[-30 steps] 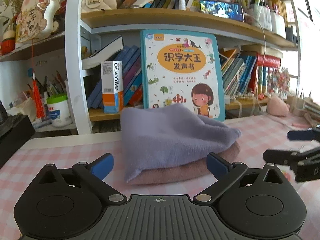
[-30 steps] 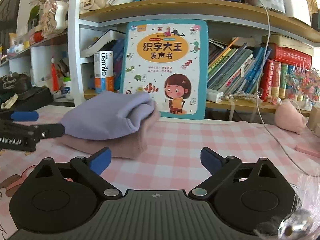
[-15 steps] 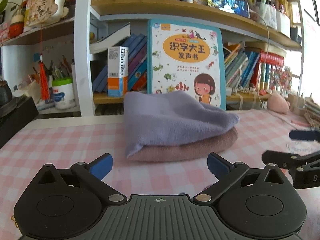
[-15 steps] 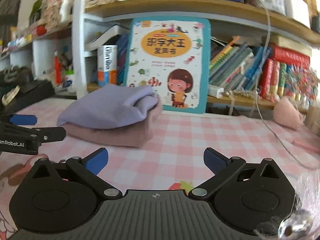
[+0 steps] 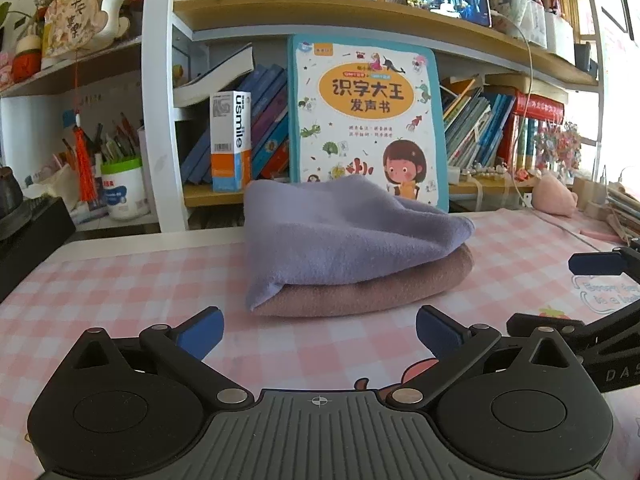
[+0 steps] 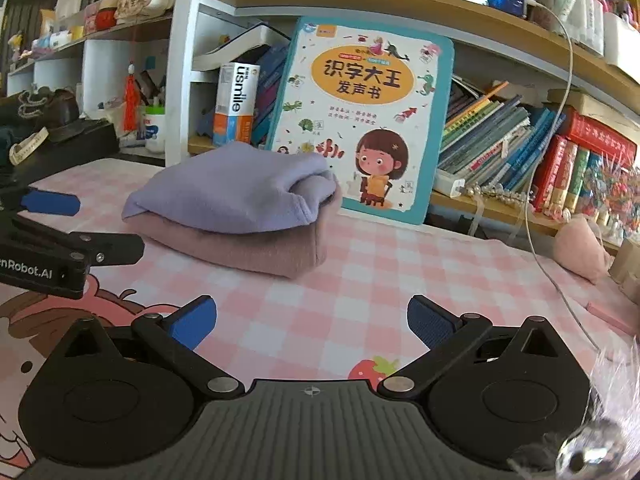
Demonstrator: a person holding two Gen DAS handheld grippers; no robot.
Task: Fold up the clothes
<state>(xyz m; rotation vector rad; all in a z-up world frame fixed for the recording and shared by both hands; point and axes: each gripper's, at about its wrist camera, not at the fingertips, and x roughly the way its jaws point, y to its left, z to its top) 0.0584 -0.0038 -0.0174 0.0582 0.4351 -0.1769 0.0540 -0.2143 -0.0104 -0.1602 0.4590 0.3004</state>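
1. My left claw (image 5: 318,330) and my right claw (image 6: 312,320) are both wide open and hold nothing.
2. The folded lilac fleece cloth (image 5: 340,236) lies on the folded dusty-pink fleece cloth (image 5: 372,294), near the back edge of the pink checked surface (image 5: 120,304).
3. They look soft, light and limp; I would grip a folded edge.

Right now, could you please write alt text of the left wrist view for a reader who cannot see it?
A folded purple cloth lies on a folded pink cloth on a pink checked table, before the open, empty left gripper. Behind stands a children's book; the right gripper enters at right.
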